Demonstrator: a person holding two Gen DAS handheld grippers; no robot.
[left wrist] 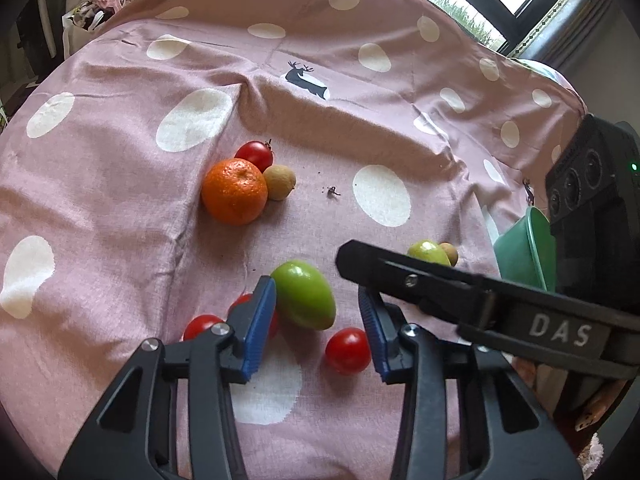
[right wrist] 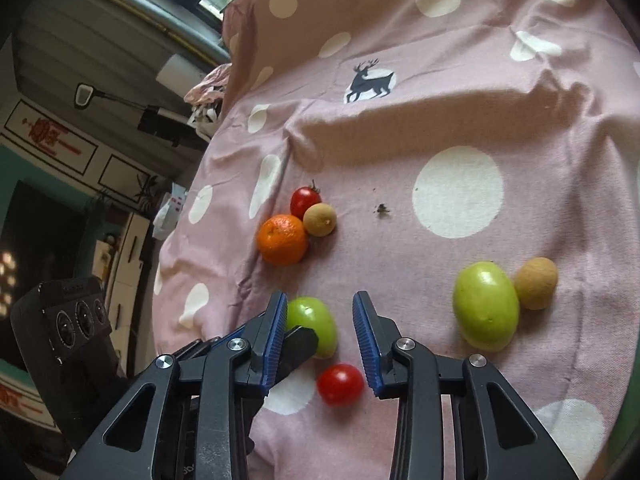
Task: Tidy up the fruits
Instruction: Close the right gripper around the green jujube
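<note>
A pink dotted cloth (left wrist: pixel 120 208) carries the fruit. My left gripper (left wrist: pixel 315 286) is open around a green fruit (left wrist: pixel 306 294), which rests against its left pad and clear of the right one. A red tomato (left wrist: pixel 347 350) lies nearer, between the fingers. My right gripper (right wrist: pixel 320 294) is open just above that same tomato (right wrist: pixel 340 384) and green fruit (right wrist: pixel 314 324), touching neither. One of its fingers (left wrist: pixel 440 288) crosses the left wrist view. A second green fruit (right wrist: pixel 486 306) and a brown longan (right wrist: pixel 536 283) lie to the right.
An orange mandarin (left wrist: pixel 234 192), a red tomato (left wrist: pixel 255 155) and a longan (left wrist: pixel 279 182) cluster farther back. Another tomato (left wrist: pixel 200 326) lies left of the left finger. A green bowl (left wrist: pixel 524 248) sits at the cloth's right edge. A small dark stem (right wrist: pixel 382 209) lies mid-cloth.
</note>
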